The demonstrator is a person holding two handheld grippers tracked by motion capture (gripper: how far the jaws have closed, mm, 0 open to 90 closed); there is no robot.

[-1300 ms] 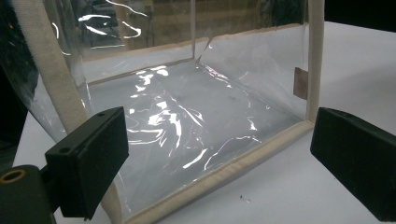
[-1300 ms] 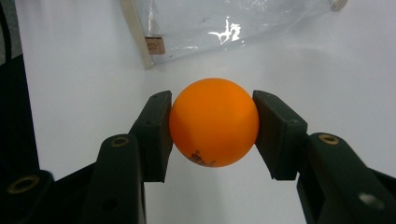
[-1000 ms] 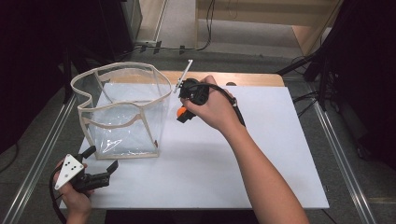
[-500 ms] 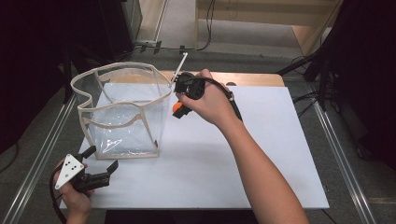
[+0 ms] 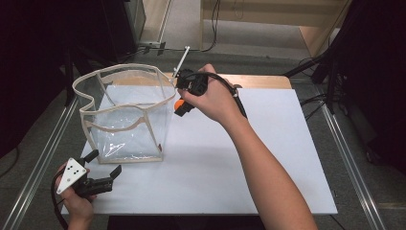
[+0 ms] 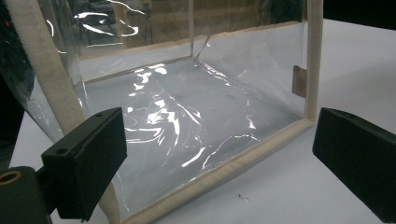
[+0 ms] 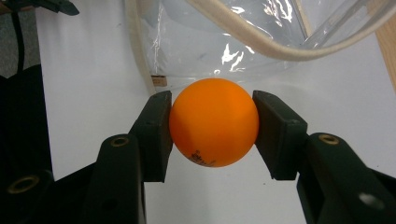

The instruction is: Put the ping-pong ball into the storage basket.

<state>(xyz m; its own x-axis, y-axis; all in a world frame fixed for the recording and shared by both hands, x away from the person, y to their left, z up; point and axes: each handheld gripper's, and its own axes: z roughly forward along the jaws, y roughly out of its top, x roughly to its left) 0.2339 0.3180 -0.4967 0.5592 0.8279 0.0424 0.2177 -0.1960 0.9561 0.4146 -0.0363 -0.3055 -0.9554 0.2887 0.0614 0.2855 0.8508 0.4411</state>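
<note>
Where both pads meet, orange ball (image 7: 214, 122) in right gripper (image 7: 212, 135).

Small dark print on the orange ball (image 7: 213, 122), at its six o'clock edge, too blurred to read. No other readable text, labels, brands or numbers anywhere.

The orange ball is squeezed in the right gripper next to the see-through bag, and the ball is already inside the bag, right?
Not quite. The right gripper view shows the orange ball squeezed in the right gripper, outside the see-through bag, not yet in it.
</note>
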